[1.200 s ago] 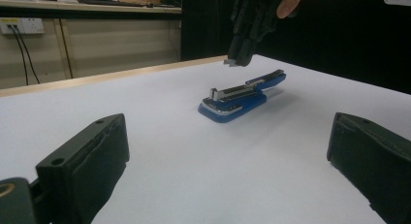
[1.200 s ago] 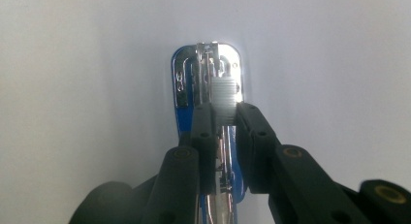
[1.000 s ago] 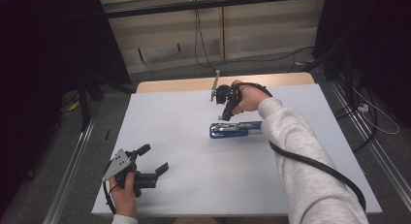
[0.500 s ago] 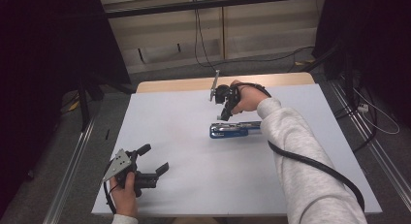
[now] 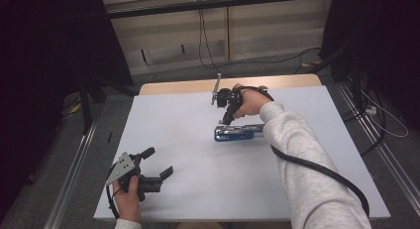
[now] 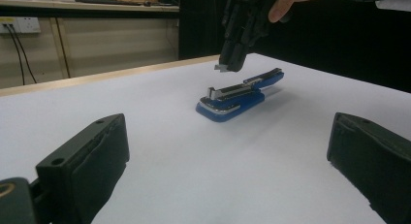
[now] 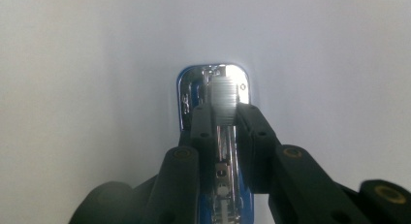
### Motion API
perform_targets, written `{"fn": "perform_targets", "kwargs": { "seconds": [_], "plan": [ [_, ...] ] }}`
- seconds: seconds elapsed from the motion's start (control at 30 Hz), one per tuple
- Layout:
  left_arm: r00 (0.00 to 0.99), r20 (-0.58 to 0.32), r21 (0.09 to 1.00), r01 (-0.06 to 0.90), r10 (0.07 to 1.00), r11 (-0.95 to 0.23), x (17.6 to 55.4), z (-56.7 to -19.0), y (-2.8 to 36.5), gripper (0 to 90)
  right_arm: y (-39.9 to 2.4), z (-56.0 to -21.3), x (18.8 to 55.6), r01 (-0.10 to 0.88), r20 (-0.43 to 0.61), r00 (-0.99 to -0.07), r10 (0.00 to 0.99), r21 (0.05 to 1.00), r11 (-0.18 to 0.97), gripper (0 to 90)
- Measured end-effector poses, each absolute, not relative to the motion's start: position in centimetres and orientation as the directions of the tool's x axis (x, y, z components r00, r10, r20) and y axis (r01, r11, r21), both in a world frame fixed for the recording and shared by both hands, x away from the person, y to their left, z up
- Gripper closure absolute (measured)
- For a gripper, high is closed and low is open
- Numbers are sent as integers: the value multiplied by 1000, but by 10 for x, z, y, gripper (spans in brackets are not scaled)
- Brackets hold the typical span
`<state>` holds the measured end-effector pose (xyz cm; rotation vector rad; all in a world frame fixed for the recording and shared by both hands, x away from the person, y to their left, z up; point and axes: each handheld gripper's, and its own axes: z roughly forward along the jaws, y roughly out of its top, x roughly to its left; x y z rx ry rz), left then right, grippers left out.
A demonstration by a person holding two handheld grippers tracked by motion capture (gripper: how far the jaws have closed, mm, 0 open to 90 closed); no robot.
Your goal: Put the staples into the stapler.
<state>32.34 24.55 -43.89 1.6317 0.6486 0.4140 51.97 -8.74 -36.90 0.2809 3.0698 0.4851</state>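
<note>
The blue stapler (image 5: 238, 133) lies on the white worktop (image 5: 188, 140), right of centre toward the far side. The right hand-held gripper (image 5: 227, 121) hangs just above it, jaws narrow on a strip of staples (image 7: 224, 99). The left hand-held gripper (image 5: 157, 162) rests near-left, jaws wide.

We see a glossy blue plastic stapler (image 5: 237, 133) with a shiny silver metal channel, lying on a plain pale grey-white table sheet (image 5: 188, 140) edged by light tan wood. Matt black two-jaw grippers (image 5: 143, 177) (image 5: 226, 121) contrast with a light grey fleece sleeve (image 5: 302, 159).
</note>
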Motion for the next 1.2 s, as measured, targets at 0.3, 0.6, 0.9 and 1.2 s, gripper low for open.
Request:
{"fn": "perform_targets", "kwargs": {
  "seconds": [0.3,0.6,0.9,1.2],
  "plan": [
    [772,-85,981,174,630,-81,324,-439,246,14,-80,-372,520,170,12,-984,175,316,933,783],
    [778,-74,981,169,624,-95,324,-439,247,14,-80,-373,520,166,15,-985,171,326,930,784],
    [778,-82,980,177,622,-92,324,-439,246,14,-81,-375,520,173,15,-984,178,322,931,783],
    [779,-87,980,180,621,-89,324,-439,245,14,-82,-379,520,171,17,-985,174,325,930,784]
  ]
}}
